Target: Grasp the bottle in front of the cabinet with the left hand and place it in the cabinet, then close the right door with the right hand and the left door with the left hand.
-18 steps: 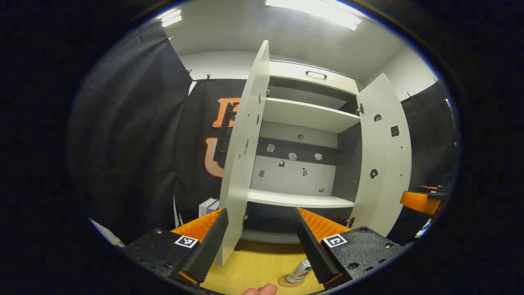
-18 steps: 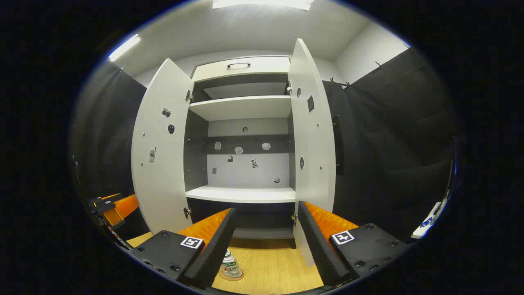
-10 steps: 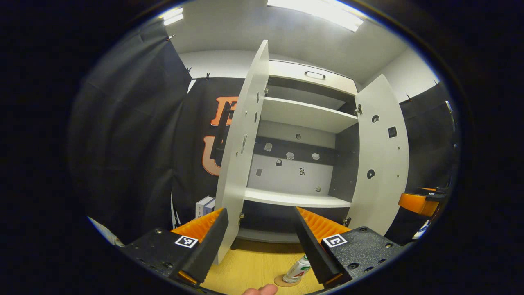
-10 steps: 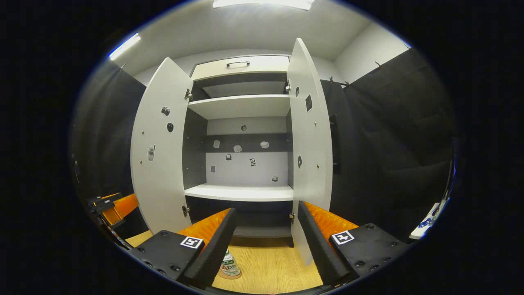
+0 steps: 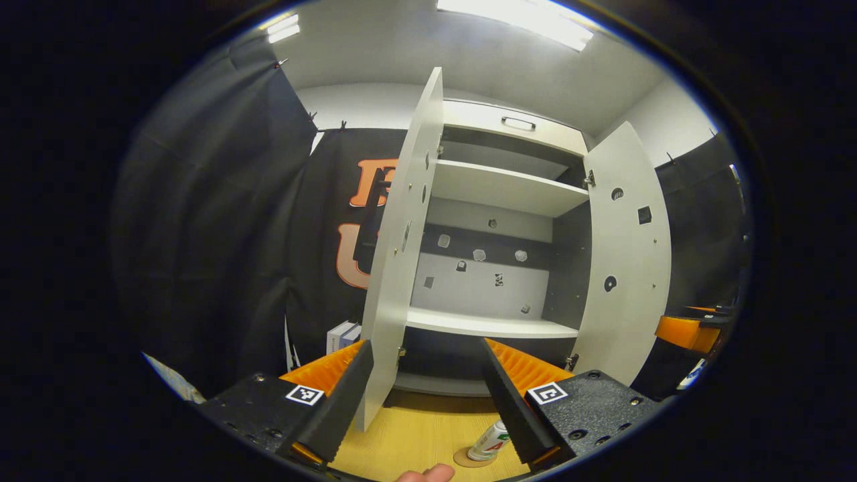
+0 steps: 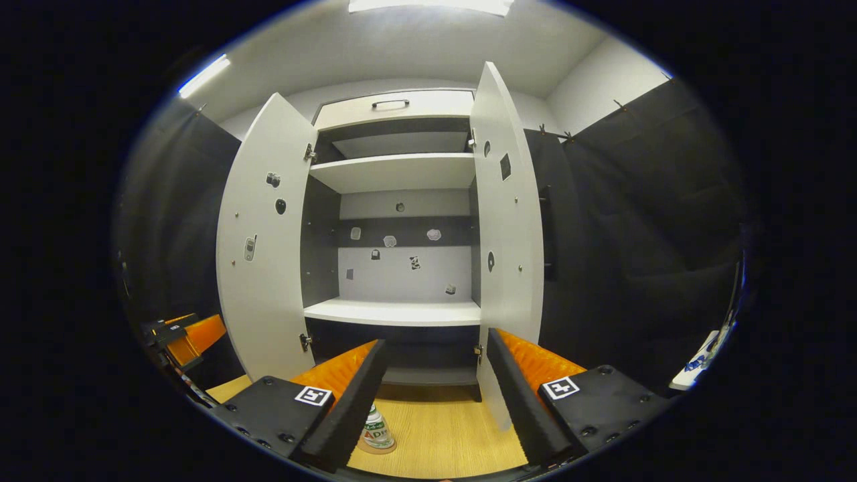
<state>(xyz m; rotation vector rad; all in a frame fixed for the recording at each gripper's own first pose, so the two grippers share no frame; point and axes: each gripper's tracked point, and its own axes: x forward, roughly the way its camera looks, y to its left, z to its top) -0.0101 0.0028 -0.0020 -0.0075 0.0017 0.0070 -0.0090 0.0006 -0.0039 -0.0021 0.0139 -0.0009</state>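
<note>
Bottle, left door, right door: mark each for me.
bottle [image 6: 376,428], right gripper view, on its label.
left door [image 6: 264,248], right gripper view, inner face.
right door [image 5: 626,254], left gripper view, inner face.

You've got one cabinet with two doors, left and right, both open, two white shelves inside, one bottle on one round coaster.

Both views face the open cabinet from low, near its front.
</note>
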